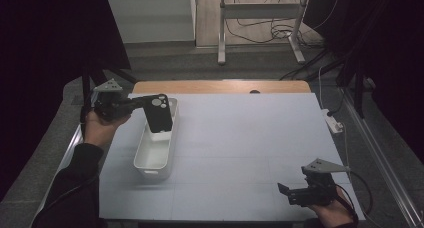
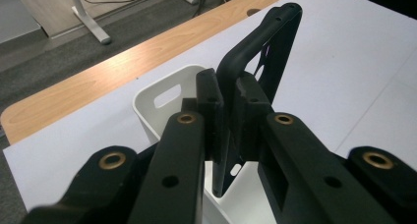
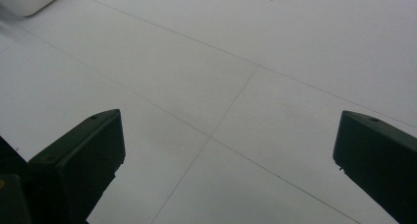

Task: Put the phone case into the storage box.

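White bin (image 1: 156, 153) on pale table cover (image 1: 240, 148), long axis running away from the near edge, left of centre; handle slot in its far end wall seen from the left gripper view (image 2: 167, 95). Floor of bin bare toward the near end. Black phone case (image 1: 159, 113) held over the far half of bin, upright and slightly tilted, lower edge inside the rim; contact with bin floor cannot be judged. Camera cut-outs visible near the case's top. Left gripper (image 1: 134, 104) clamped on one long edge of case, pads pressing both faces, seen close in the left gripper view (image 2: 227, 111). Wooden table edge (image 1: 215, 86) beyond the cover; metal stand legs (image 1: 260, 33) and loose cables on the floor behind; white power strip (image 1: 334, 122) off the right side. Nothing between case and bin. Left hand (image 1: 100, 128) raised above table's left edge, gripper roughly level, pointing right. Right gripper (image 1: 286, 192) near the front right corner, well apart from bin, low over bare cover, jaws wide apart, gripping nothing.
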A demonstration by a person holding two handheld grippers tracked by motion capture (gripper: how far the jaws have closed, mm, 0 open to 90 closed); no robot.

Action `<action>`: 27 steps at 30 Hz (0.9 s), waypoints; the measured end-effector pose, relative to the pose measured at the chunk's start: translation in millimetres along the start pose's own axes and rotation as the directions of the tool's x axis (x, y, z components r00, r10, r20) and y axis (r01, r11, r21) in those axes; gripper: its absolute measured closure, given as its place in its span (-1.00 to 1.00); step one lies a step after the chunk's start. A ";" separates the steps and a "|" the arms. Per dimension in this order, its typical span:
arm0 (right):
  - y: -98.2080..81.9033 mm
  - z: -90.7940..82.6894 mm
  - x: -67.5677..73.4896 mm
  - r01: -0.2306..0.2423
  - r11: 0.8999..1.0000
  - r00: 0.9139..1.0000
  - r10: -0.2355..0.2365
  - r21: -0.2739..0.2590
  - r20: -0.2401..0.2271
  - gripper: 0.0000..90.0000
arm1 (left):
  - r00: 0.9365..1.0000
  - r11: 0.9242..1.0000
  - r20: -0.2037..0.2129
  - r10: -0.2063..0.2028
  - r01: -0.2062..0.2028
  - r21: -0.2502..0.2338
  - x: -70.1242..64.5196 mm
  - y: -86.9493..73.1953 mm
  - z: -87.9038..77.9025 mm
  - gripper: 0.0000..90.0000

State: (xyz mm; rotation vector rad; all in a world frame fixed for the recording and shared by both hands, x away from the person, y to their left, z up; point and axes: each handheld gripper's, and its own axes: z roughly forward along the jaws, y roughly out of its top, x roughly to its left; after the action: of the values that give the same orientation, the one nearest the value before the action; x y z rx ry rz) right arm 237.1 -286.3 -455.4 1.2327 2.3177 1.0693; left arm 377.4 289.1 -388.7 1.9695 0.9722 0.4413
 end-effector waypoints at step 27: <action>-0.5 -0.5 -0.8 -0.001 1.000 1.000 0.001 -0.004 -0.007 -1.00 | 0.999 1.000 -0.054 0.000 0.000 0.005 26.0 5.0 38.9 0.83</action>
State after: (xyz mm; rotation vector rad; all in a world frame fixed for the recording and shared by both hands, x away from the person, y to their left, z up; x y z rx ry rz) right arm 237.0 -287.3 -455.5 1.2311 2.3192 1.0801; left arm 420.3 286.3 -407.8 1.9705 1.0084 0.4950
